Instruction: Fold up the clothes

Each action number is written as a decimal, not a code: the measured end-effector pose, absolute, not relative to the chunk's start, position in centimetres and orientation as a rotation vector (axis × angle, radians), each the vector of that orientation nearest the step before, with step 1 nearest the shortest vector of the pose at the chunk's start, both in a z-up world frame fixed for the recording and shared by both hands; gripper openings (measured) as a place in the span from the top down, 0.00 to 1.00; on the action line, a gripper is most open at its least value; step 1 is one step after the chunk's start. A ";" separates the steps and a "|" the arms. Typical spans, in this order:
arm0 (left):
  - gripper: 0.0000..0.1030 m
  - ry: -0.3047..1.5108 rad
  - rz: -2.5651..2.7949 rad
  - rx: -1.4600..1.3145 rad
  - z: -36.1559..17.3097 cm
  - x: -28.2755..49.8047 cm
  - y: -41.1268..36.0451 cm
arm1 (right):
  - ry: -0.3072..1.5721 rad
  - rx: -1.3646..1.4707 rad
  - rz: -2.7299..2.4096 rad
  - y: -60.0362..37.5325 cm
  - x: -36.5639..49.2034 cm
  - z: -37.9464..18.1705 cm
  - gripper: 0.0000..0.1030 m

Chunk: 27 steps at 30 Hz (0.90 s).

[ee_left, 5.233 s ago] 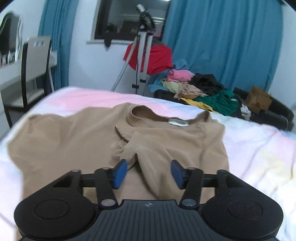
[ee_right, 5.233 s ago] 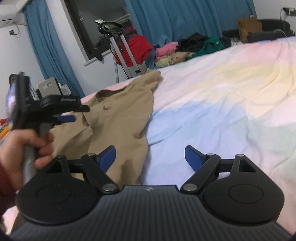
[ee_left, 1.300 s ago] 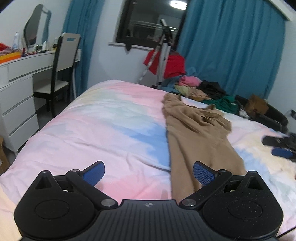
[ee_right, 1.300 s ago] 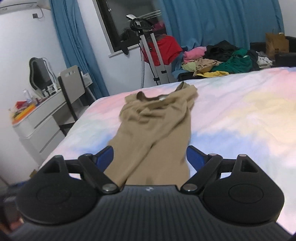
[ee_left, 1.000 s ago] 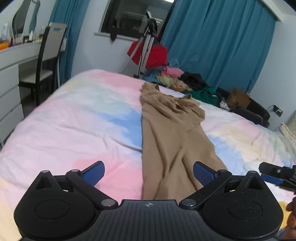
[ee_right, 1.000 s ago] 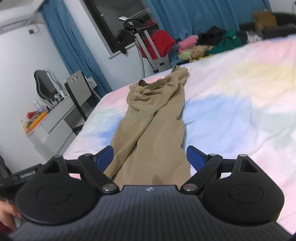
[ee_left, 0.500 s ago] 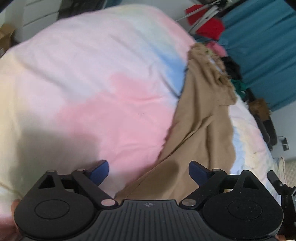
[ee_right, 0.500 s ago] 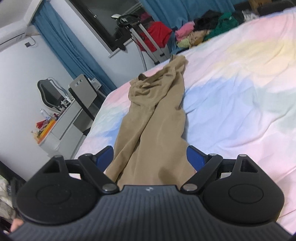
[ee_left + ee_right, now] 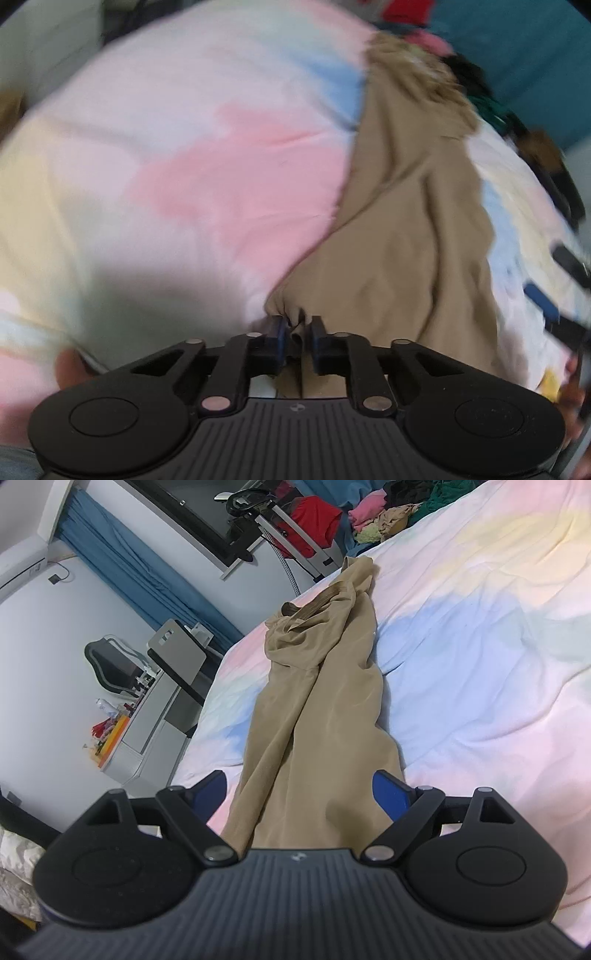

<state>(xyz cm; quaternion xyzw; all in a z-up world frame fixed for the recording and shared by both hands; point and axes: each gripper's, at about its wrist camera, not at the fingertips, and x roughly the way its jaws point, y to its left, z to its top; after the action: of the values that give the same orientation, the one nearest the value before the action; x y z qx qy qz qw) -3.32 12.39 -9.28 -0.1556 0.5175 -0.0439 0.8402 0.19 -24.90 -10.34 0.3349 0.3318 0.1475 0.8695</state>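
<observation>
A tan shirt (image 9: pixel 406 229) lies folded lengthwise into a long strip on the pastel bed cover (image 9: pixel 184 166), collar end far away. My left gripper (image 9: pixel 297 341) is shut on the near left corner of the shirt's hem, where the cloth bunches between the pads. In the right wrist view the same tan shirt (image 9: pixel 317 716) runs away from me toward its collar. My right gripper (image 9: pixel 299 794) stands open over the near hem, one finger on each side of the cloth, nothing pinched. The left view is blurred.
A pile of mixed clothes (image 9: pixel 391 513) and a tripod (image 9: pixel 280 528) with a red garment stand past the bed's far end. A white desk (image 9: pixel 147 723) and chair (image 9: pixel 177 653) stand left of the bed. The bed cover (image 9: pixel 480 664) stretches bare to the right.
My left gripper has dropped to the shirt's near hem and shut on its left corner. My right gripper has come lower and closer over the hem, still open.
</observation>
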 end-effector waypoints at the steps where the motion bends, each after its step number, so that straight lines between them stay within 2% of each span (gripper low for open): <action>1: 0.90 1.057 -0.112 -0.264 -8.5 -3.8 11.5 | 0.697 0.705 0.309 -25.0 0.2 -10.4 0.15; 8: 0.91 0.783 -0.291 0.169 -4.8 -9.2 4.7 | 0.718 0.737 0.301 -25.3 0.2 -10.9 0.15; 10: 0.91 0.756 -0.344 0.255 -5.0 -10.4 2.7 | 0.722 0.738 0.294 -25.4 0.2 -11.0 0.15; 13: 0.91 0.793 -0.422 0.316 -6.2 -10.8 0.5 | 0.728 0.741 0.284 -25.5 0.3 -11.1 0.15; 19: 0.87 1.001 -0.529 0.206 -8.6 -8.4 0.0 | 0.754 0.745 0.270 -25.6 0.6 -11.7 0.15; 20: 0.80 1.030 -0.550 0.185 -8.9 -8.1 0.0 | 0.762 0.747 0.270 -25.7 0.6 -11.8 0.15; 21: 0.68 1.048 -0.576 0.157 -8.8 -8.0 0.4 | 0.768 0.752 0.271 -25.7 0.7 -11.9 0.15; 23: 0.57 1.064 -0.605 0.081 -8.4 -7.7 1.6 | 0.779 0.760 0.273 -25.8 0.8 -12.1 0.15; 26: 0.30 1.072 -0.584 -0.066 -8.2 -7.1 4.0 | 0.789 0.772 0.275 -25.9 0.9 -12.4 0.15; 27: 0.27 1.071 -0.557 -0.126 -8.3 -6.7 5.0 | 0.799 0.769 0.286 -26.0 1.1 -12.5 0.15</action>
<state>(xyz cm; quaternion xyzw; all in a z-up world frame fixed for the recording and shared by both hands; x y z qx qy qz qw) -6.71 5.02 -8.32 -0.0592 0.5034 -0.2619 0.8213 1.06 -26.00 -12.46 0.3638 0.3780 0.1354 0.8405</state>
